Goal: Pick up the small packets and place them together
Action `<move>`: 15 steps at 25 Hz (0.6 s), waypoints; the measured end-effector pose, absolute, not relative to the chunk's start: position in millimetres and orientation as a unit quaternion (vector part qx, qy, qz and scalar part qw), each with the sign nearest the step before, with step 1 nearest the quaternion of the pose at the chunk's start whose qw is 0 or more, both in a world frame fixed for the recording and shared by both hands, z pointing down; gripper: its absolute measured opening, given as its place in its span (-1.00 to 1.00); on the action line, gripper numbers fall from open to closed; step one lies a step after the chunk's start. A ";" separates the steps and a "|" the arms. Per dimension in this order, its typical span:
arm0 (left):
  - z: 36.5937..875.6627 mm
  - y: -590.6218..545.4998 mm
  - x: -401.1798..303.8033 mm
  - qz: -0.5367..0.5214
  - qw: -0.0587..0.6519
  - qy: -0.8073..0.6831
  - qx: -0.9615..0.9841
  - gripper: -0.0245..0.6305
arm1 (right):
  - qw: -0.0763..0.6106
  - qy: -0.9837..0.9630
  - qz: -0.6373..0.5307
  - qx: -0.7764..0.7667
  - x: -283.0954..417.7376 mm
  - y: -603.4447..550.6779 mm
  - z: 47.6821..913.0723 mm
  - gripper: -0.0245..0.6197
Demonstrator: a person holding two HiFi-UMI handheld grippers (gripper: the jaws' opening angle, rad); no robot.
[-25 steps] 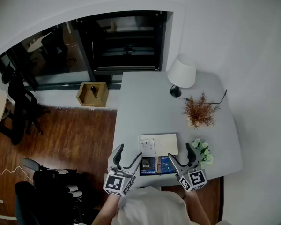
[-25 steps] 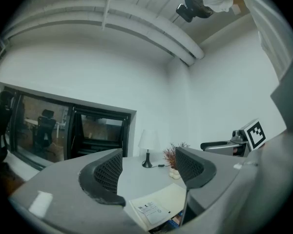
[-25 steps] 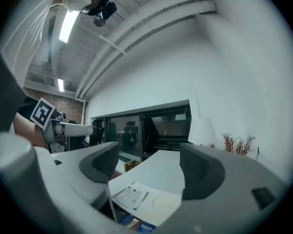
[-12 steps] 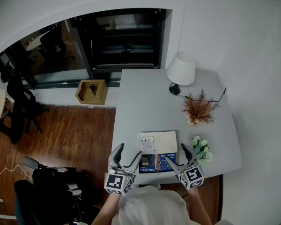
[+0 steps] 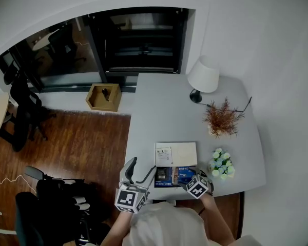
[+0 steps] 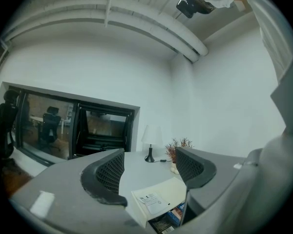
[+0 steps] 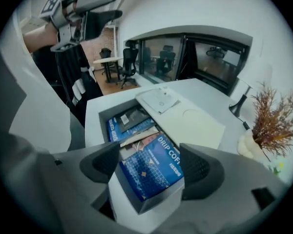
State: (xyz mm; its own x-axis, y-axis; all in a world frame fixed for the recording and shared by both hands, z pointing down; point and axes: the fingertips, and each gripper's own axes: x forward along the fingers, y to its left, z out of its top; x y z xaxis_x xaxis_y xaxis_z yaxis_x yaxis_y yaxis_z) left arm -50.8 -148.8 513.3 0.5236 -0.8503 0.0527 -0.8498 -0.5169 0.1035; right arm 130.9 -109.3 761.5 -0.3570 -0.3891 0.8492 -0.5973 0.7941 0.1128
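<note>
Grey counter [image 5: 164, 111] in a white-walled room, with all the work at its near edge

- Left claw [image 6: 149, 172]: held level, off the counter's near left corner. Jaws wide apart, nothing between them. Idle
- Right claw [image 7: 152, 165]: tipped steeply down over the open box [image 7: 156, 206] at the counter's near edge. Jaws stand wide, pads touching nothing; no grip yet
- Packets: all inside the box. The blue packet [image 7: 146, 177] lies on top at the near end, in line between the right claw's jaws. A dark packet [image 7: 129, 117] lies at the far end over another blue one, with more half hidden between; count unclear
- Lid [image 7: 185, 121]: white, flat on the counter just beyond the box, a paper slip on it
- Farther along the right side: small bunch of flowers [image 5: 222, 164], dried plant [image 5: 223, 119], lamp [image 5: 203, 78]. Dark window [image 5: 138, 40] past the counter's far end

Step in hand (judgement): approach to the first pick, right claw lining up on the blue packet

Next move calls for: lowering the jaws into the box without catching its wall, taking the packet by an edge since it lies flat, then closing and lifting clear. The set-down spot is not evident; bare counter is near
</note>
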 end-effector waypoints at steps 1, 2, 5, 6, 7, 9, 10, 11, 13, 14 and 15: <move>513.5 -148.3 -52.9 -0.002 0.058 -0.491 0.869 0.07 | 0.498 -0.810 0.105 0.292 130.3 -109.4 771.4 0.26; 513.5 -147.8 -55.0 -0.001 0.059 -0.493 0.868 0.07 | 0.515 -0.803 0.101 0.282 129.9 -110.1 779.9 0.26; 513.5 -145.8 -58.5 0.000 0.062 -0.498 0.865 0.07 | 0.560 -0.781 0.085 0.264 134.5 -113.9 799.2 0.26; 513.5 -144.6 -59.1 0.001 0.062 -0.498 0.865 0.07 | 0.572 -0.774 0.079 0.259 137.2 -115.5 804.6 0.26; 513.8 -143.6 -59.9 0.002 0.062 -0.499 0.864 0.07 | 0.584 -0.768 0.070 0.254 139.3 -117.1 809.1 0.21; 516.0 -142.2 -62.7 0.002 0.065 -0.503 0.862 0.07 | 0.604 -0.759 0.049 0.239 141.0 -119.1 814.4 0.14; 516.9 -141.7 -64.2 0.003 0.066 -0.506 0.860 0.07 | 0.609 -0.756 0.042 0.236 141.5 -119.6 815.8 0.11; 517.3 -141.3 -65.7 0.004 0.067 -0.508 0.859 0.07 | 0.610 -0.754 0.039 0.239 142.1 -120.3 816.0 0.10; 517.6 -140.9 -68.9 0.005 0.066 -0.511 0.857 0.07 | 0.608 -0.753 0.034 0.248 143.0 -121.4 814.0 0.01; 518.1 -141.0 -70.6 0.005 0.067 -0.513 0.856 0.07 | 0.607 -0.753 0.030 0.251 143.4 -121.7 813.3 -0.11; 518.9 -141.3 -72.0 0.004 0.068 -0.515 0.854 0.07 | 0.607 -0.753 0.024 0.253 143.9 -122.0 813.3 -0.20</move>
State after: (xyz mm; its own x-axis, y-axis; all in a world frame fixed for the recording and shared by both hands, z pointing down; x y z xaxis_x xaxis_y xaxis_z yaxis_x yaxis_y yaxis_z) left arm -72.0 -141.3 518.9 0.4695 -0.8796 0.0771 -0.8806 -0.4602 0.1129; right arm 143.9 -122.0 813.3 -0.1353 -0.3523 0.9260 -0.4104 0.8706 0.2713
